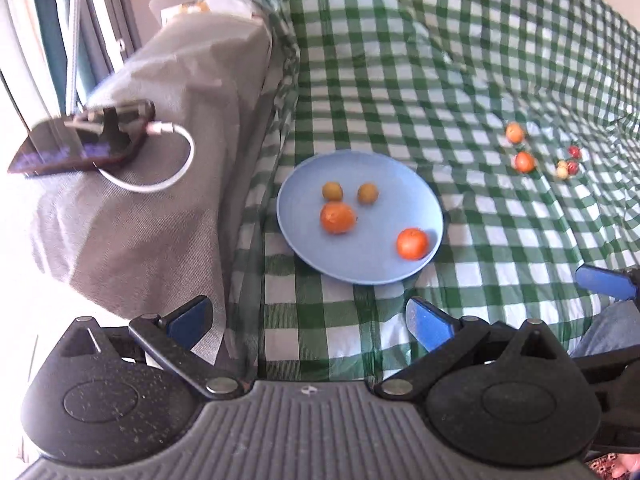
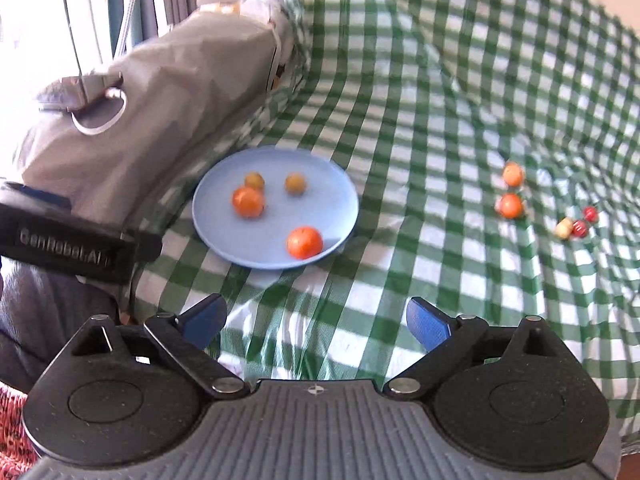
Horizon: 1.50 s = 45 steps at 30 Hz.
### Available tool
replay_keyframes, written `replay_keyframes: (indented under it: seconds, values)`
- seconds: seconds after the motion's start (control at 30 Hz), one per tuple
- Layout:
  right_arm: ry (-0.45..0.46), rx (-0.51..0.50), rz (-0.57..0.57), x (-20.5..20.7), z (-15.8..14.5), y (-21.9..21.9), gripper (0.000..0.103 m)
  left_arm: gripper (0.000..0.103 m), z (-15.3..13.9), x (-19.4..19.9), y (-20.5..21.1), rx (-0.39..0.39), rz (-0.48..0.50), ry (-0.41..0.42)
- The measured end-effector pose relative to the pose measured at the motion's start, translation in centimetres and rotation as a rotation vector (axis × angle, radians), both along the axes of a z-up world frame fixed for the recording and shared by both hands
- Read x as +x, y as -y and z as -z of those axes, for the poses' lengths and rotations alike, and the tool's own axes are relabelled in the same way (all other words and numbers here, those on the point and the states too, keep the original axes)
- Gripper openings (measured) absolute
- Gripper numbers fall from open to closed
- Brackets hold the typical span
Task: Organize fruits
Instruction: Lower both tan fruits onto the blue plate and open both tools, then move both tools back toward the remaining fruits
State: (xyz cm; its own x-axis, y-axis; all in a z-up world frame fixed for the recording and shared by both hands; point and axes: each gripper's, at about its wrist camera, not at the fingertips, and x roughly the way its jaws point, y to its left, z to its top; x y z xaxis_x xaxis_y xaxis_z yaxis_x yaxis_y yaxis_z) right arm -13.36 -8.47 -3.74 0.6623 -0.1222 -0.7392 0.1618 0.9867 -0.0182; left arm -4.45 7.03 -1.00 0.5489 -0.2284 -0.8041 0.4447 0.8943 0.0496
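A blue plate (image 1: 304, 184) (image 2: 224, 240) lies on the green checked cloth and holds two oranges (image 1: 337, 217) (image 2: 305, 242) and two small brownish-green fruits (image 1: 367, 193) (image 2: 295, 183). Two more oranges (image 1: 524, 161) (image 2: 510, 205) and a cluster of small red and pale fruits (image 1: 568, 167) (image 2: 576, 226) lie on the cloth to the right. My left gripper (image 1: 308, 326) is open and empty, in front of the plate. My right gripper (image 2: 316, 326) is open and empty, in front of the plate; one of its fingers (image 1: 606, 282) shows in the left wrist view.
A grey covered armrest (image 1: 168, 168) (image 2: 160, 100) stands left of the plate, with a phone (image 1: 80, 144) and white cable on top. The left gripper's body with a printed strap (image 2: 64, 244) sits at the left of the right wrist view.
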Motion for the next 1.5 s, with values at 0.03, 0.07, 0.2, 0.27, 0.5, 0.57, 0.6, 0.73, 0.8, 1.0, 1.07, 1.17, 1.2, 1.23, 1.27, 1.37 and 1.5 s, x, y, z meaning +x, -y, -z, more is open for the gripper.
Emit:
replay_keyframes:
  seconds: [0.03, 0.07, 0.2, 0.27, 0.5, 0.57, 0.6, 0.73, 0.8, 1.0, 1.07, 1.17, 1.2, 1.23, 1.27, 1.37, 1.5]
  values:
    - [0.012, -0.002, 0.002, -0.4, -0.3, -0.1, 0.097, 0.103, -0.5, -0.4, -0.1, -0.008, 0.000, 0.015]
    - [0.024, -0.004, 0.002, -0.8, -0.5, -0.2, 0.097, 0.103, -0.8, -0.7, -0.2, -0.014, -0.001, 0.026]
    - [0.071, -0.018, -0.003, -2.2, -1.2, -0.5, 0.098, 0.103, -1.8, -1.7, -0.1, -0.017, 0.000, 0.052]
    - [0.089, -0.022, 0.003, -2.9, -1.5, -0.5, 0.099, 0.103, -2.1, -2.2, 0.0, -0.017, 0.003, 0.056]
    - [0.132, -0.021, 0.029, -4.4, -2.5, -0.3, 0.099, 0.103, -3.1, -3.7, 0.3, -0.018, 0.022, 0.093]
    - [0.141, -0.021, 0.032, -4.7, -2.7, -0.4, 0.099, 0.103, -3.2, -3.9, 0.3, -0.019, 0.025, 0.098]
    - [0.145, -0.022, 0.032, -4.9, -2.7, -0.4, 0.099, 0.103, -3.3, -4.0, 0.4, -0.018, 0.026, 0.101]
    - [0.155, -0.021, 0.035, -5.1, -2.8, -0.3, 0.099, 0.103, -3.5, -4.4, 0.5, -0.014, 0.032, 0.111]
    - [0.157, -0.019, 0.040, -5.2, -2.8, -0.3, 0.099, 0.103, -3.5, -4.5, 0.6, -0.011, 0.034, 0.113]
    - [0.158, -0.008, 0.053, -5.4, -2.7, -0.1, 0.099, 0.103, -3.6, -4.6, 0.7, -0.007, 0.039, 0.118]
    - [0.158, -0.004, 0.055, -5.4, -2.7, 0.0, 0.099, 0.103, -3.6, -4.4, 0.7, -0.005, 0.037, 0.116]
    - [0.156, 0.003, 0.057, -5.3, -2.6, 0.2, 0.099, 0.103, -3.5, -4.1, 0.7, -0.007, 0.032, 0.108]
    - [0.155, 0.006, 0.059, -5.3, -2.5, 0.2, 0.099, 0.103, -3.4, -4.0, 0.7, -0.007, 0.031, 0.105]
    - [0.153, 0.009, 0.061, -5.2, -2.4, 0.3, 0.099, 0.103, -3.4, -3.9, 0.7, -0.006, 0.031, 0.103]
    - [0.150, 0.013, 0.062, -5.2, -2.4, 0.3, 0.099, 0.103, -3.3, -3.8, 0.8, -0.003, 0.031, 0.102]
    - [0.143, 0.026, 0.070, -4.9, -2.1, 0.5, 0.099, 0.103, -3.1, -3.5, 1.1, 0.009, 0.034, 0.100]
    - [0.134, 0.049, 0.093, -4.5, -1.7, 1.1, 0.099, 0.103, -2.9, -2.8, 1.7, 0.016, 0.032, 0.087]
